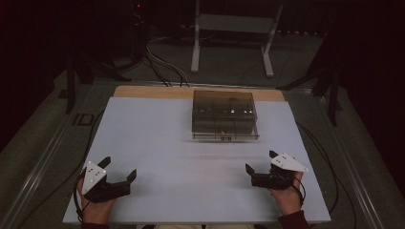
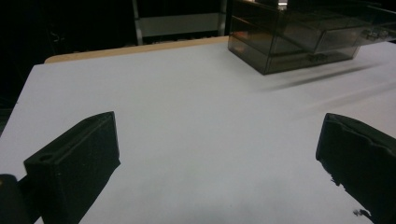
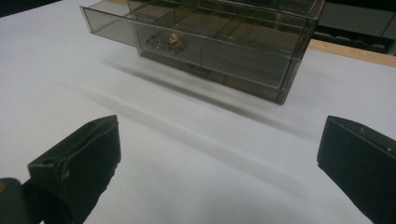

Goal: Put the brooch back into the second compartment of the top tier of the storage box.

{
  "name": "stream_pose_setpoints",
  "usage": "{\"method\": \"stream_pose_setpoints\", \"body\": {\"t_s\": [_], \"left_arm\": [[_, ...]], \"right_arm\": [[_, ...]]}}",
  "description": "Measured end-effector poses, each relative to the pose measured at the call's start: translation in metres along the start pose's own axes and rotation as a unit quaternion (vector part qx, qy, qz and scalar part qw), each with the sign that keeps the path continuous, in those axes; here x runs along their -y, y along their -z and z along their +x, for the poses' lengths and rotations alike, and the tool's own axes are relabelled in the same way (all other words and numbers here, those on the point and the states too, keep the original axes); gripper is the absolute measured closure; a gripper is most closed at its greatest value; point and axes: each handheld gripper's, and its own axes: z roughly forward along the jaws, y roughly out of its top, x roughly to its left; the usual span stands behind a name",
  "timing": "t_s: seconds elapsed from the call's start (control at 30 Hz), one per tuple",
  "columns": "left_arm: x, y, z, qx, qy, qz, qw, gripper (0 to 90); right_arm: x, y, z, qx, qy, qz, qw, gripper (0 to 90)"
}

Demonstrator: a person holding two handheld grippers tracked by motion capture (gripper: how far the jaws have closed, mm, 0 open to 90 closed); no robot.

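Two grippers — the left gripper (image 1: 119, 168) near the left corner, the right gripper (image 1: 260, 161) near the right — each with two black jaws spread wide, four jaws in all. Two hands, one holding each. One smoky plastic drawer box (image 1: 224, 114) at the far middle of one white table (image 1: 157, 138), with one drawer (image 3: 154, 32) pulled partly out — at least two small items lie inside it, too small to tell apart.
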Motion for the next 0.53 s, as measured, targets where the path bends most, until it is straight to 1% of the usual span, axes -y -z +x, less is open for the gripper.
{"method": "stream_pose_setpoints", "body": {"t_s": [0.13, 0.27, 0.33, 0.43, 0.53], "left_arm": [[-0.001, 0.0, 0.001, 0.002, 0.004, -0.005, 1.0, 0.5], [-0.001, -0.001, 0.0, 0.003, 0.003, -0.005, 1.0, 0.5], [-0.001, -0.002, 0.0, 0.004, 0.003, -0.003, 1.0, 0.5], [-0.001, -0.003, 0.0, 0.004, 0.003, -0.001, 1.0, 0.5], [0.0, -0.004, 0.0, 0.003, 0.004, 0.003, 1.0, 0.5]], "right_arm": [[0.007, 0.005, -0.001, 0.005, -0.001, -0.011, 0.9999, 0.2], [0.015, 0.011, -0.005, 0.008, -0.013, -0.024, 0.9996, 0.2], [0.018, 0.013, -0.007, 0.012, -0.017, -0.027, 0.9994, 0.2], [0.02, 0.014, -0.007, 0.011, -0.02, -0.035, 0.9991, 0.2], [0.021, 0.015, -0.007, 0.012, -0.017, -0.039, 0.999, 0.2]]}}
